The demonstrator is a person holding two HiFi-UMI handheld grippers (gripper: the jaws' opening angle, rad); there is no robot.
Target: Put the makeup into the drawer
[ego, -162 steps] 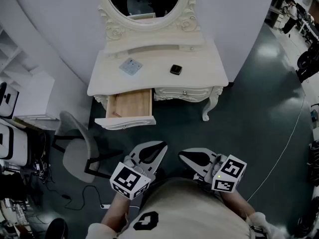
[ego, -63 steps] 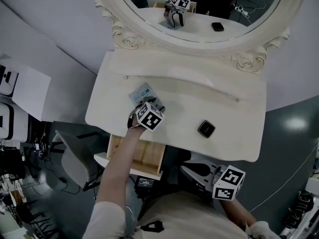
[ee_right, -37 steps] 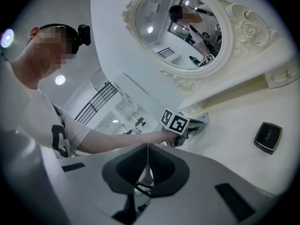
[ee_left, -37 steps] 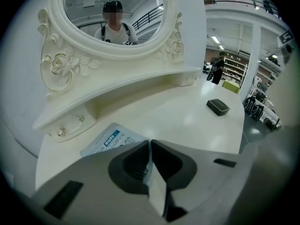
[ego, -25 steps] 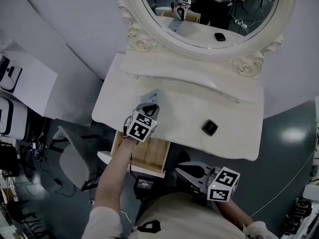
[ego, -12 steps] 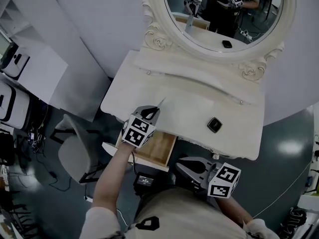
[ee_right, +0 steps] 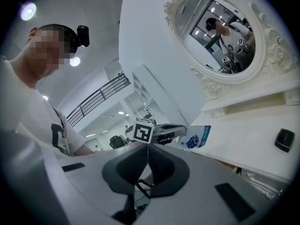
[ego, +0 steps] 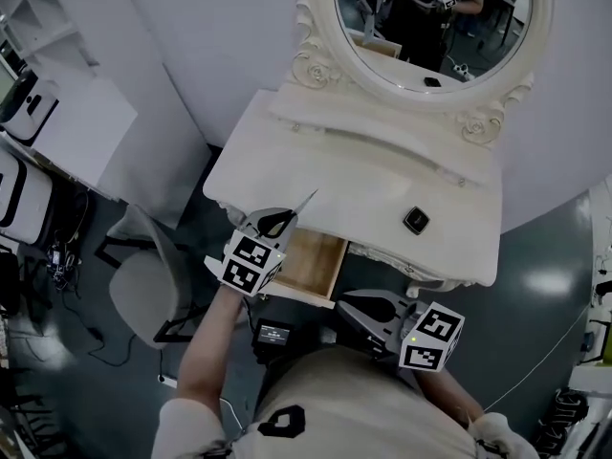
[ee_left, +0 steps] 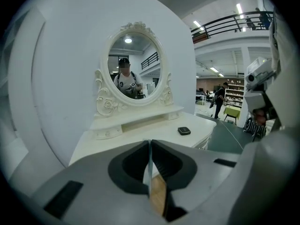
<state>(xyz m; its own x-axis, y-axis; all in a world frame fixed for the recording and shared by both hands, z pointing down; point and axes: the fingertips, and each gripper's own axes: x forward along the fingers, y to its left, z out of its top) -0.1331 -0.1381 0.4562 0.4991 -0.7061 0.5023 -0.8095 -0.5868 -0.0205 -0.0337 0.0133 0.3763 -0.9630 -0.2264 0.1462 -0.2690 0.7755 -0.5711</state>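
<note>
Plainly, the left gripper was pinched shut on the packet, a thin flat sachet caught by one end, so that most of it stuck out past the tips. That hold looked chosen so the packet could drop free once the jaws parted. The gripper pointed somewhat down and hung at the front edge of the table, just above the inner end of the open drawer, whose wooden floor showed bare. Judging from this, the packet was about to go into the drawer and was not yet in it.

The right gripper was closed with nothing between its jaws. It was held low near the person's body, below the table's front and apart from the left one, and seemed parked out of the way. The compact lay flat on the table top toward the right, well apart from the drawer, and was likely the next thing to fetch.

As for room, the drawer stood pulled out at the table's left end, open upward. Its walls and the table's lip were the only edges near the packet. A chair stood off to the left, apart from the drawer. The mirror rose at the back, far from both grippers.
</note>
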